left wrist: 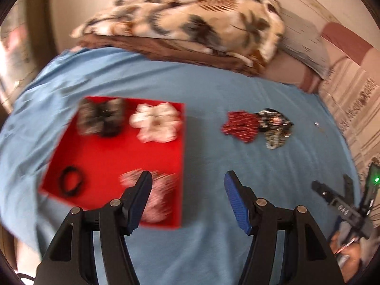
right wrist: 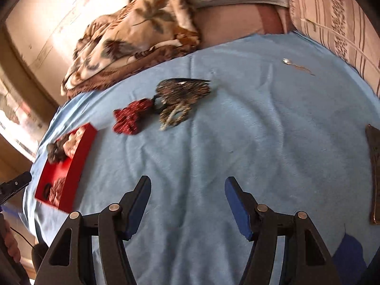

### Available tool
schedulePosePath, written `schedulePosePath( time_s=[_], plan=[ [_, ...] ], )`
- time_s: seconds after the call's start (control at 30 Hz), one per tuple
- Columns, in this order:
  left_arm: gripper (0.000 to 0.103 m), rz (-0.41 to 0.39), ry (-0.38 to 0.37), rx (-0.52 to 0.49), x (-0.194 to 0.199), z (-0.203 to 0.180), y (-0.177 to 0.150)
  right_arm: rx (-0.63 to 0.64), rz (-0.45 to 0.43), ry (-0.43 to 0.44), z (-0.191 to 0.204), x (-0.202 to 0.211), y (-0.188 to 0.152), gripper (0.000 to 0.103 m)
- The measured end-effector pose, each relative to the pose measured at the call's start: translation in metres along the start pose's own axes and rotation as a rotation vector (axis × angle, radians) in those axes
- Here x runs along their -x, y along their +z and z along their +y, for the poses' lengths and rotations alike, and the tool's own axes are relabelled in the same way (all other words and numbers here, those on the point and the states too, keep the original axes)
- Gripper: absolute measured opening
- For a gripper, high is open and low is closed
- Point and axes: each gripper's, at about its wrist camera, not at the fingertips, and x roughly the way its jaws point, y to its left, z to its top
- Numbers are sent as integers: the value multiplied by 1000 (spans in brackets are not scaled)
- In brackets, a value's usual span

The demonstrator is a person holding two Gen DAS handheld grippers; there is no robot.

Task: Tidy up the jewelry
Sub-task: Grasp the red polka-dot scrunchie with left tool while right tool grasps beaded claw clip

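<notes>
A red tray (left wrist: pixel 99 159) lies on the blue sheet and holds a dark scrunchie (left wrist: pixel 101 117), a white scrunchie (left wrist: pixel 156 124), a pink scrunchie (left wrist: pixel 159 197) and a black hair tie (left wrist: pixel 71 184). A red scrunchie (left wrist: pixel 239 125) and a leopard-print scrunchie (left wrist: pixel 275 124) lie on the sheet to the tray's right. My left gripper (left wrist: pixel 187 180) is open and empty above the tray's near right corner. My right gripper (right wrist: pixel 187 185) is open and empty over bare sheet, nearer than the red scrunchie (right wrist: pixel 130 117) and leopard scrunchie (right wrist: pixel 180 99). A thin silver chain (right wrist: pixel 296 65) lies far right.
A floral blanket (left wrist: pixel 190 16) is piled at the far end of the bed, with a pillow (left wrist: pixel 301 42) beside it. A dark flat object (right wrist: pixel 375 173) lies at the sheet's right edge. The red tray (right wrist: pixel 78 161) shows at the left of the right wrist view.
</notes>
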Motion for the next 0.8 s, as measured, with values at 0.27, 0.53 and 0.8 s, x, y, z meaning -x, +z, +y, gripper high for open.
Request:
schedulePosePath(
  time_s=[0.27,0.53,0.8],
  plan=[
    [62,69,-70,-24,-92,-47,51,-55,-9,59,-14,-33,36,69],
    [63,130,-114,19,-173,-62,80,-107,-22,157,-8,-78,85,75],
    [68,159,-146,4,-208,-71,84,-198,-4,200,-10,-118,112,79]
  ],
)
